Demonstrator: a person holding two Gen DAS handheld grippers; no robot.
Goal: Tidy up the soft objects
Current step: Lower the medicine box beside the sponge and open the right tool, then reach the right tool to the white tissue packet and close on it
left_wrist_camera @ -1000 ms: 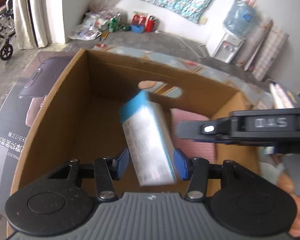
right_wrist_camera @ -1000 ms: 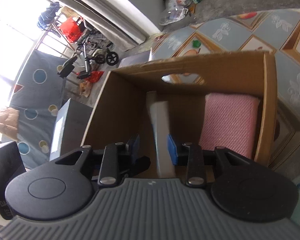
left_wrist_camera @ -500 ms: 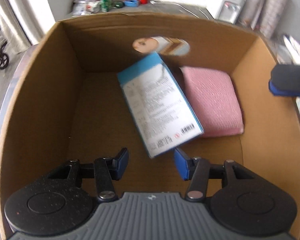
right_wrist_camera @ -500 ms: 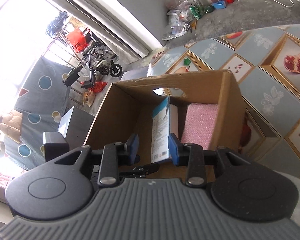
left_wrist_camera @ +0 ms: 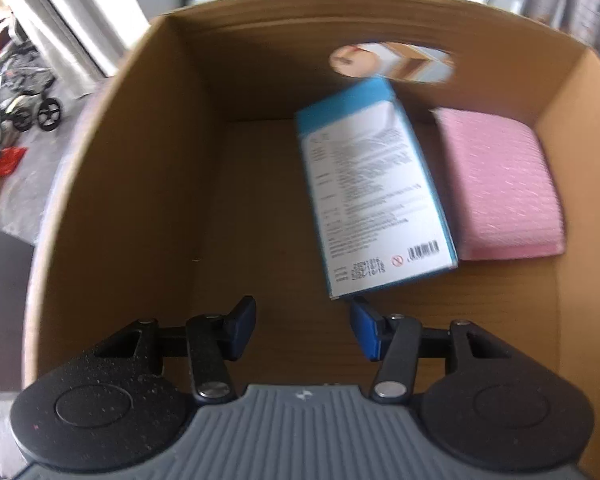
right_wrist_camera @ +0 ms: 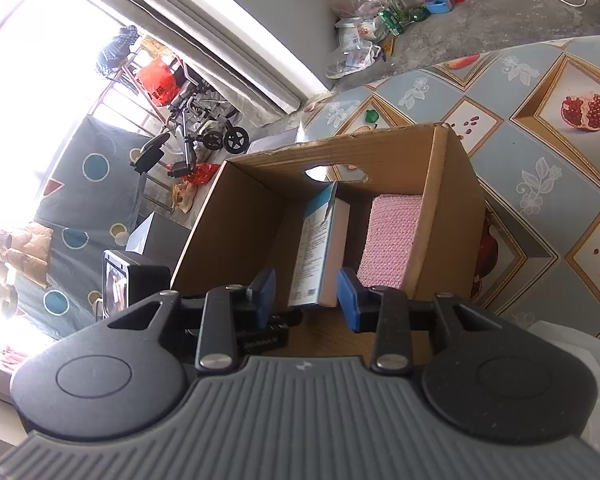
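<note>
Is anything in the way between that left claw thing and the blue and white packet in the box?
Nothing visible. The left gripper has open jaws just short of the blue-and-white packet, which leans inside the cardboard box beside the pink pack. Only bare box floor lies between them.

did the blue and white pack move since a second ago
Yes. The blue and white pack left the left gripper fingers and now lies in the cardboard box, leaning beside the pink pack.

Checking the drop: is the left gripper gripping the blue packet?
No. The left gripper is open and the blue packet lies loose in the box beside the pink pack.
</note>
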